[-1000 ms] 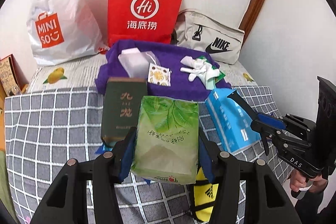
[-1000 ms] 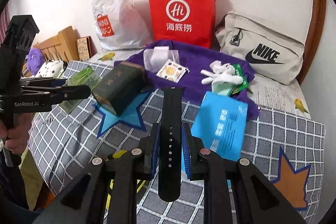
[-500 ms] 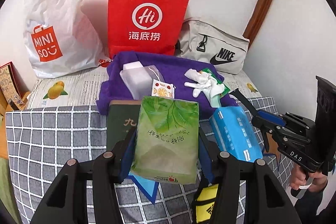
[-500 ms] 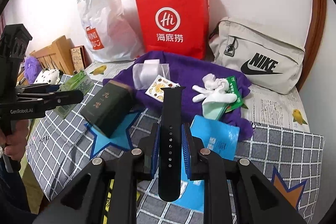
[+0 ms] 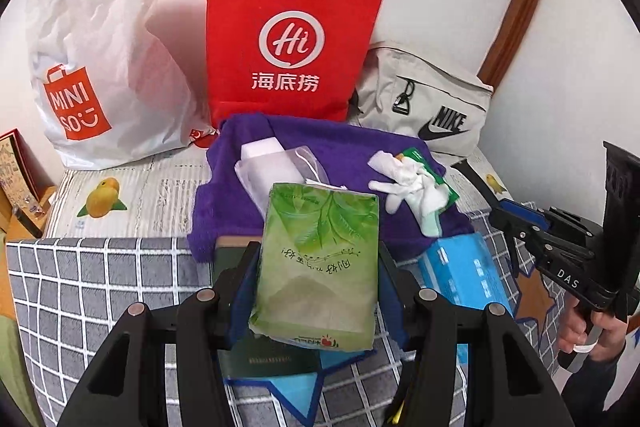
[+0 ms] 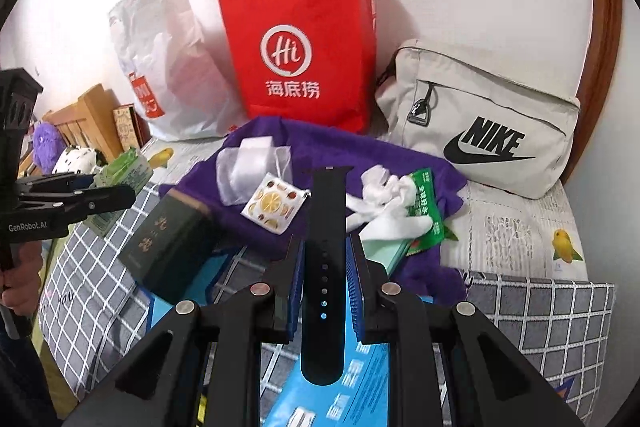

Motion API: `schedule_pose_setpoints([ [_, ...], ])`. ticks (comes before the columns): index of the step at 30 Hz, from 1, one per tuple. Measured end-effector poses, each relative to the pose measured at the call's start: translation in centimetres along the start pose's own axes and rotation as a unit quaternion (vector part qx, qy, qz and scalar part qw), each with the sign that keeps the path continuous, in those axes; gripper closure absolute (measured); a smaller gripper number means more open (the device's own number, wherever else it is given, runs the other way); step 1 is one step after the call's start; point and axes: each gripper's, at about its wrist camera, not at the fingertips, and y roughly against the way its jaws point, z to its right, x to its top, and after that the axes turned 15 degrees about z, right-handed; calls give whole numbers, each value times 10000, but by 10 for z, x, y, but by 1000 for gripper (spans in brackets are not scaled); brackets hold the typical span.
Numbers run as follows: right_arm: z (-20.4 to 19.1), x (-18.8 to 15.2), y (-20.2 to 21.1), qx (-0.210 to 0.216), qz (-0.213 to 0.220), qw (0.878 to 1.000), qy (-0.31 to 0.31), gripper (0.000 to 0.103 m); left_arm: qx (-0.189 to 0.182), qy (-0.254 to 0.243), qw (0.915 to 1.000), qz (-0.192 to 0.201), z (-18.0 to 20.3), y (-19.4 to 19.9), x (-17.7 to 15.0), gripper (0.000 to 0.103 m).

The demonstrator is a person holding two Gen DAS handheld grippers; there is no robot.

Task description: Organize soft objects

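Note:
My left gripper [image 5: 316,259] is shut on a green tissue pack [image 5: 320,259], held above the checked blanket, in front of the purple towel [image 5: 344,151]. It also shows at the left of the right wrist view [image 6: 124,175]. My right gripper [image 6: 325,259] is shut on a black watch strap [image 6: 326,267], held upright over a blue packet [image 6: 340,395]. On the towel lie a white mesh pouch [image 6: 248,167], a lemon-print sachet [image 6: 274,205], white gloves [image 6: 384,195] and a green wrapper [image 6: 426,211]. A dark green box [image 6: 168,239] lies at the towel's front left.
A red paper bag [image 5: 288,47], a white Miniso bag [image 5: 88,67] and a beige Nike bag [image 5: 428,107] stand against the back wall. The right gripper shows at the right edge of the left wrist view [image 5: 512,215]. A wooden rack [image 6: 88,119] is at far left.
Both grippers have moved forward toward the purple towel and the bags, each keeping its hold. The dark green box now sits mostly under the left gripper's tissue pack.

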Motion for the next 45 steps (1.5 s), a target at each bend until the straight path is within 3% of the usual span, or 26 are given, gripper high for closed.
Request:
schedule_pose_setpoints([
  [17, 30, 27, -54, -20, 11, 9999, -114, 82, 108, -130, 9998, -64, -6, -61, 35, 52],
  [25, 33, 34, -87, 167, -103, 9997, -142, 82, 80, -159, 9998, -80, -7, -88, 48, 52],
  [38, 28, 13, -149, 558, -845, 9948, -82, 82, 82, -20, 9997, -247, -16, -126, 47, 52],
  [45, 33, 3, -166, 537, -1252, 9906, -127, 82, 24, -75, 9991, -417, -9, -144, 43, 51],
])
